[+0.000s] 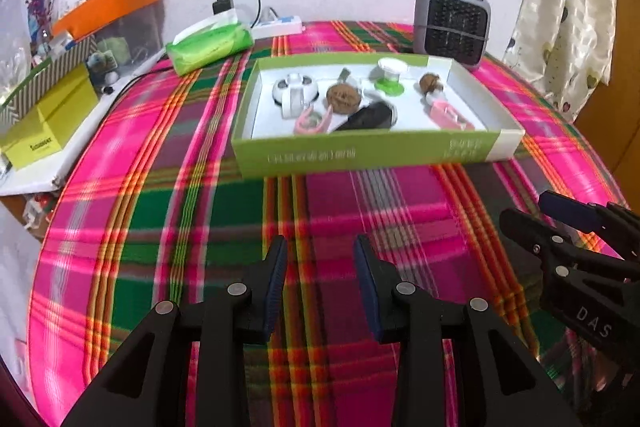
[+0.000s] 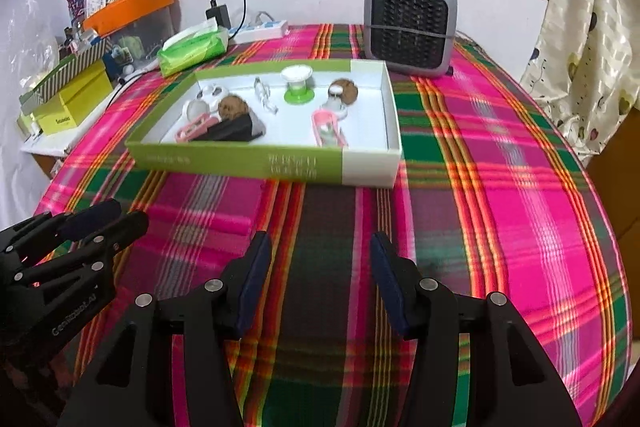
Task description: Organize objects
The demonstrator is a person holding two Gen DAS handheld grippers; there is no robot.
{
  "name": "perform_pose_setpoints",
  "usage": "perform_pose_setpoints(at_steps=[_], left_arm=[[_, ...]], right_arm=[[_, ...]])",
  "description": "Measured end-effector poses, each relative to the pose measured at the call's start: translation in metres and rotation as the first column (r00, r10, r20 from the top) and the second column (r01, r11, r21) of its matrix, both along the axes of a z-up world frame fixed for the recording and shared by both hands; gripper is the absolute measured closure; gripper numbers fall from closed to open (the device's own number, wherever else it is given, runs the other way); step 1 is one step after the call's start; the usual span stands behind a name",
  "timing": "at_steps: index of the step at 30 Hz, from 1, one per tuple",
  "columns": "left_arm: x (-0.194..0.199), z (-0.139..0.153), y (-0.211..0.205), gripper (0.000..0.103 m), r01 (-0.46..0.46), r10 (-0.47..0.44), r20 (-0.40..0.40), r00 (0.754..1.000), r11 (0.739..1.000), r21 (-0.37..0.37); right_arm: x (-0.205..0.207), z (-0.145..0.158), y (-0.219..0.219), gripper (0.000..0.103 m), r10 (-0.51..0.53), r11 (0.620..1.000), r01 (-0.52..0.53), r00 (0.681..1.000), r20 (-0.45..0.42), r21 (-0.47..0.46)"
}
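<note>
- The left gripper (image 1: 321,247) hangs over the plaid tablecloth (image 1: 160,227) with its fingers spread apart and nothing between them.
- The right gripper (image 2: 316,243) hangs beside it, fingers also spread and empty; in the left wrist view it shows at the right edge (image 1: 532,211).
- A shallow green and white box (image 1: 360,153) lies on the cloth ahead of both grippers, apart from them.
- Inside the box lie a white round gadget (image 1: 294,93), a brown walnut (image 1: 343,99), a black pouch-like thing (image 1: 368,117), a pink clip (image 1: 314,121), a green and white cup-shaped thing (image 1: 390,79), a second walnut (image 1: 430,82) and a pink and white piece (image 1: 450,115).
- A grey heater (image 2: 410,27) stands just behind the box's far right corner.
- A green tissue pack (image 2: 194,47) lies beyond the box's far left corner, with a white power strip (image 2: 262,29) behind it.
- A yellow box (image 1: 48,127) sits on a side shelf to the left.
</note>
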State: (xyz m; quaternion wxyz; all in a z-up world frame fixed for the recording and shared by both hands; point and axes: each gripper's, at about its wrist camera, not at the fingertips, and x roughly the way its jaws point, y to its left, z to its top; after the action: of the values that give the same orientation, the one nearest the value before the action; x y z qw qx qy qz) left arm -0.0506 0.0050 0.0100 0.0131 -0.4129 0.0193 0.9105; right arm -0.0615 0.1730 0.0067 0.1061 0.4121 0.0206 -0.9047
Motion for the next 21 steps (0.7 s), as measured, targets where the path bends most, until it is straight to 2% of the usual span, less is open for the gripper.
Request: perform_pose_setpoints(at_steps=[5, 21], left_arm=[[0.004, -0.007, 0.005, 0.071, -0.002, 0.002, 0.021, 1.0, 1.0, 0.01], [0.011, -0.008, 0.013, 0.07, -0.051, 0.051, -0.014, 0.999, 0.999, 0.002]], right_arm=[[0.007, -0.008, -0.003, 0.051, 0.008, 1.0, -0.008, 1.0, 0.021, 0.016], [0.017, -0.013, 0.003, 0.048, -0.045, 0.998, 0.045, 0.999, -0.001, 0.052]])
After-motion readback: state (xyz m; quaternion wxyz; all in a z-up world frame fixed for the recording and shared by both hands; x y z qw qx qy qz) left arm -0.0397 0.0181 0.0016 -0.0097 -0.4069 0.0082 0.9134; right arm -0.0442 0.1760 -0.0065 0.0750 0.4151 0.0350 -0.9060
